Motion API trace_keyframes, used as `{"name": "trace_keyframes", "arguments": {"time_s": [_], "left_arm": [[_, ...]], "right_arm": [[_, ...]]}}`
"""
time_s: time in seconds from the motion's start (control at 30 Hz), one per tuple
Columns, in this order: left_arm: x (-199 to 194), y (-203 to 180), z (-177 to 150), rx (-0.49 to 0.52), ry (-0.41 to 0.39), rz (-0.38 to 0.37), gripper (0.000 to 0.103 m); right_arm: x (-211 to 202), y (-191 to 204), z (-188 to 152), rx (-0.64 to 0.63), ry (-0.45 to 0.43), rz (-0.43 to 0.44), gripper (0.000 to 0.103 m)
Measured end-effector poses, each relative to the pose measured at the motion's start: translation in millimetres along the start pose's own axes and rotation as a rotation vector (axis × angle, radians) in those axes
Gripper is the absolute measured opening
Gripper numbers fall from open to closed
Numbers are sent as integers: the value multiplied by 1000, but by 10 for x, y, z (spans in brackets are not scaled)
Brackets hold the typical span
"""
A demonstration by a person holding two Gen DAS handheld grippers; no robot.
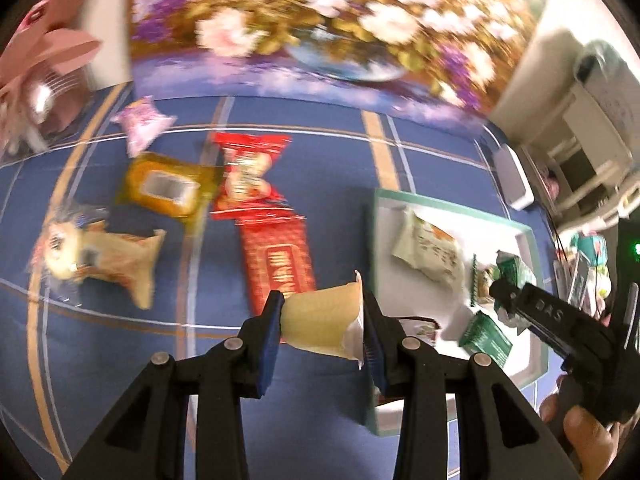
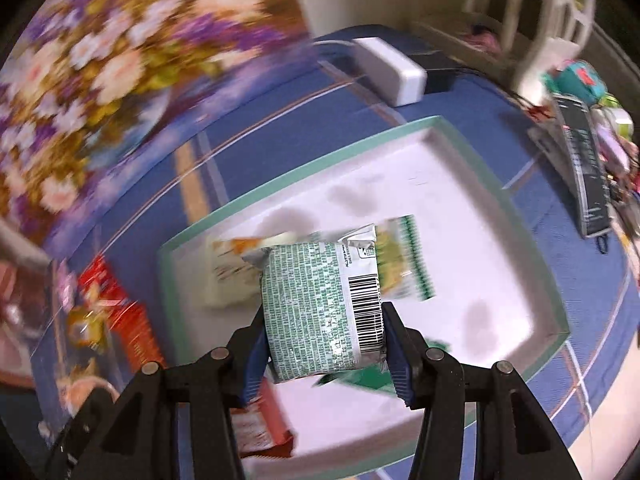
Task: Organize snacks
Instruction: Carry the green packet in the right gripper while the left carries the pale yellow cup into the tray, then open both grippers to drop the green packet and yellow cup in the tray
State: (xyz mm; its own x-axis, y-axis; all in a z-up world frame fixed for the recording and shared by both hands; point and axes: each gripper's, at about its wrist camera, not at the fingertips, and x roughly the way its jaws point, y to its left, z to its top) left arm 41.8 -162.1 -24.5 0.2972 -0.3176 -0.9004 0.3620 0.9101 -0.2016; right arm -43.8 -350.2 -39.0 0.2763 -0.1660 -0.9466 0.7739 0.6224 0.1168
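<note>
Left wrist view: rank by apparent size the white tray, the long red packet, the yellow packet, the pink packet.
1. white tray
2. long red packet
3. yellow packet
4. pink packet, though farther away, so unsure.

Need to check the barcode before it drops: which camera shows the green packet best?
Right wrist view: the green packet fills the frame centre, barcode facing the lens, clamped in the right gripper. Left wrist view shows it only small, crumpled and partly hidden.

Glossy foil green packet (image 2: 324,312) (crinkled)
</note>
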Motion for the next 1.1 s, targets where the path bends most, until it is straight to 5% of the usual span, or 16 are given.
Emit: {"name": "trace_keyframes", "arguments": {"time_s": [0.57, 1.1], "left_arm": [[679, -748, 228, 131, 42, -34, 40], [626, -830, 344, 145, 3, -20, 40]], "right_arm": [[321, -259, 332, 35, -83, 8, 55], [374, -242, 331, 33, -56, 25, 55]]}}
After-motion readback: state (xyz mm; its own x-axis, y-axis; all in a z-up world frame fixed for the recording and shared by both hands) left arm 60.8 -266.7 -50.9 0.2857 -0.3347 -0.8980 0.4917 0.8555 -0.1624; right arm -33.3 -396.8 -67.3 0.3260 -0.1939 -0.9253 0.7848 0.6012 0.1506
